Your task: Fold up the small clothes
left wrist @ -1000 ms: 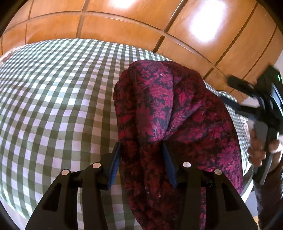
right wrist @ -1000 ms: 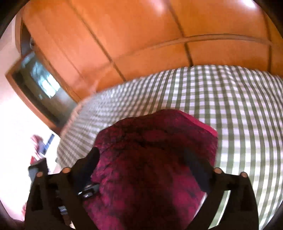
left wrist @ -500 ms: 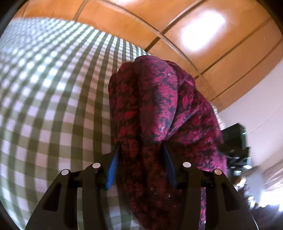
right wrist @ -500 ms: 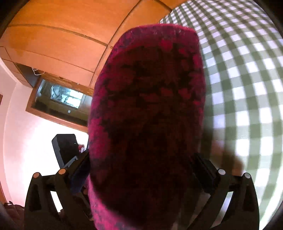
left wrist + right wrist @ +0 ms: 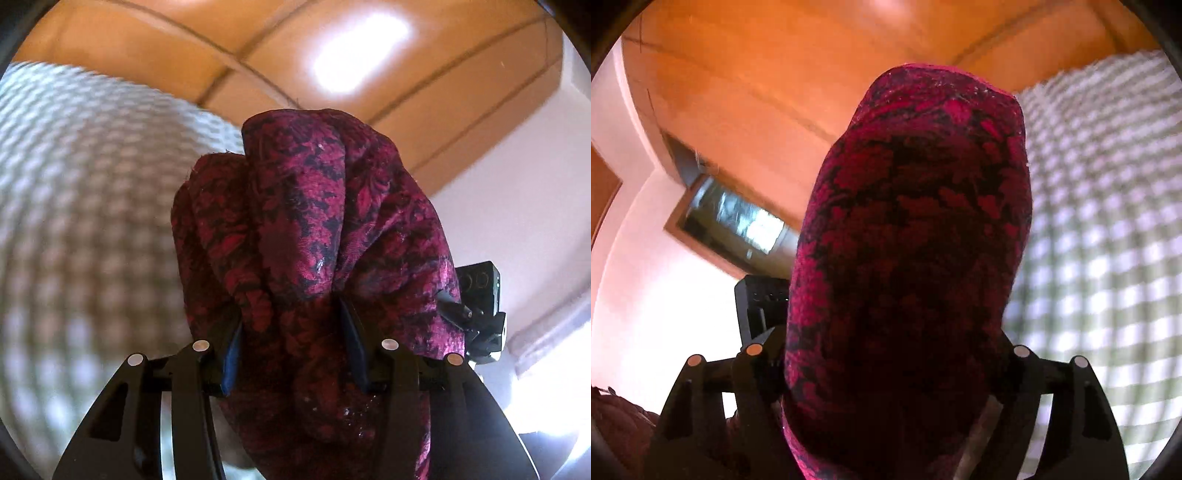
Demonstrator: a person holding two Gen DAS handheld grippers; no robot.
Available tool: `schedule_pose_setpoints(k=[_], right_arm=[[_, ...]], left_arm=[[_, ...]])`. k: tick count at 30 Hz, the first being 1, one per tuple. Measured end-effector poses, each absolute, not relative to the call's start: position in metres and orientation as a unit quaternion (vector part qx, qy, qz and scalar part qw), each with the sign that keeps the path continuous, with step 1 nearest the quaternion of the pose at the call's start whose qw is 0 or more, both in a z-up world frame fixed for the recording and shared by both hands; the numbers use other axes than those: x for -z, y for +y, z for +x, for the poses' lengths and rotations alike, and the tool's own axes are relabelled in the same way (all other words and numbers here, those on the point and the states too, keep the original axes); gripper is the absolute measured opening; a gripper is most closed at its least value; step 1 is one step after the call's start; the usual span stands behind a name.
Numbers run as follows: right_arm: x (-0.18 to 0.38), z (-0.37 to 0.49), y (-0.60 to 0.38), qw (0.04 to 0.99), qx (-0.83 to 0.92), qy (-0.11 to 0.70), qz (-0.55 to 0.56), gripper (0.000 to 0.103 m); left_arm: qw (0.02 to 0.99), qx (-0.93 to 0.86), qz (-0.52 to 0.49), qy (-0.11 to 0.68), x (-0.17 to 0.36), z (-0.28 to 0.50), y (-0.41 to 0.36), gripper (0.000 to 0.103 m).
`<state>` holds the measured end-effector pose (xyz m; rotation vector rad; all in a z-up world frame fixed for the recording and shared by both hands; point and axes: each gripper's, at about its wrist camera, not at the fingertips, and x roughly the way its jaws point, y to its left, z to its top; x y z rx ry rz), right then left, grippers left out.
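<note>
Garment (image 5: 314,229) — bunched crimson-and-black floral weave

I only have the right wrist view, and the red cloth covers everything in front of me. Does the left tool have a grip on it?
Observer: Yes. In the left wrist view the left tool is shut on a bunched part of the cloth, with its blue pads pressing in from both sides.
Operator: Is the cloth flat there, or crumpled?
Observer: Crumpled. It rises from the pads in several thick folds, not as a flat sheet.
Operator: Can you see my side from there?
Observer: Only a black part of the right tool, peeking out behind the cloth's right edge. Its jaws are closing with cloth between them.
</note>
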<state>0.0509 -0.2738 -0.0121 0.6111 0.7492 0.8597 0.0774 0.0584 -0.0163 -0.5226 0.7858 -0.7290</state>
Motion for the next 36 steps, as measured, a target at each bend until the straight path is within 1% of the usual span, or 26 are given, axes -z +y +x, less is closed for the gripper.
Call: schedule_pose_setpoints(k=[4,7,10,11,12,14,16,18,20,23,24,25,27,30,31,34,36], right_arm=[[0.012,0.056,-0.348,0.827,-0.335,0.313,0.326,0.078],[0.02,0.05,-0.397,0.843,-0.28,0.297,0.351,0.077],[0.042,0.045,-0.429,0.857,-0.21,0.306,0.358,0.077],[0.052,0.045,-0.435,0.859,-0.189,0.317,0.355,0.077],[0.066,0.044,-0.439,0.857,-0.167,0.336,0.353,0.078],[0.08,0.035,-0.443,0.857,-0.15,0.34,0.358,0.086],[0.074,0.028,-0.442,0.866,-0.137,0.337,0.342,0.095],[0.057,0.023,-0.441,0.881,-0.106,0.34,0.312,0.096],[0.024,0.016,-0.434,0.911,-0.052,0.31,0.266,0.096],[-0.016,0.008,-0.417,0.937,-0.023,0.274,0.216,0.079],[-0.022,0.008,-0.413,0.939,-0.026,0.273,0.207,0.065],[-0.03,0.012,-0.402,0.941,-0.025,0.279,0.188,0.056],[-0.028,0.028,-0.389,0.938,-0.026,0.306,0.162,0.049],[-0.009,0.064,-0.371,0.929,-0.004,0.352,0.112,0.05],[0.0,0.073,-0.368,0.924,0.006,0.367,0.107,0.05],[0.02,0.098,-0.374,0.922,0.022,0.373,0.098,0.051],[0.016,0.1,-0.371,0.922,0.03,0.376,0.088,0.052]], left_arm=[[0.828,0.375,-0.174,0.379,-0.01,0.132,-0.034,0.046],[0.825,0.385,-0.125,0.395,-0.017,0.165,-0.104,0.046],[0.821,0.377,-0.07,0.423,-0.008,0.182,-0.162,0.046],[0.827,0.356,-0.034,0.435,0.002,0.185,-0.182,0.046],[0.829,0.344,-0.018,0.441,0.009,0.185,-0.19,0.046],[0.837,0.33,-0.013,0.437,0.02,0.178,-0.197,0.047],[0.847,0.317,-0.021,0.426,0.02,0.168,-0.194,0.047],[0.858,0.297,-0.024,0.419,0.02,0.158,-0.189,0.047],[0.863,0.282,-0.034,0.419,0.019,0.153,-0.183,0.047],[0.875,0.261,-0.014,0.408,0.019,0.152,-0.178,0.047],[0.877,0.259,-0.005,0.404,0.019,0.143,-0.176,0.047],[0.879,0.254,0.002,0.403,0.018,0.142,-0.178,0.047],[0.881,0.245,-0.002,0.404,0.019,0.144,-0.177,0.047],[0.884,0.234,-0.011,0.405,0.024,0.143,-0.173,0.047],[0.883,0.232,-0.019,0.409,0.028,0.142,-0.171,0.049],[0.883,0.226,-0.022,0.412,0.033,0.138,-0.167,0.055],[0.883,0.221,-0.019,0.414,0.033,0.136,-0.168,0.056]])
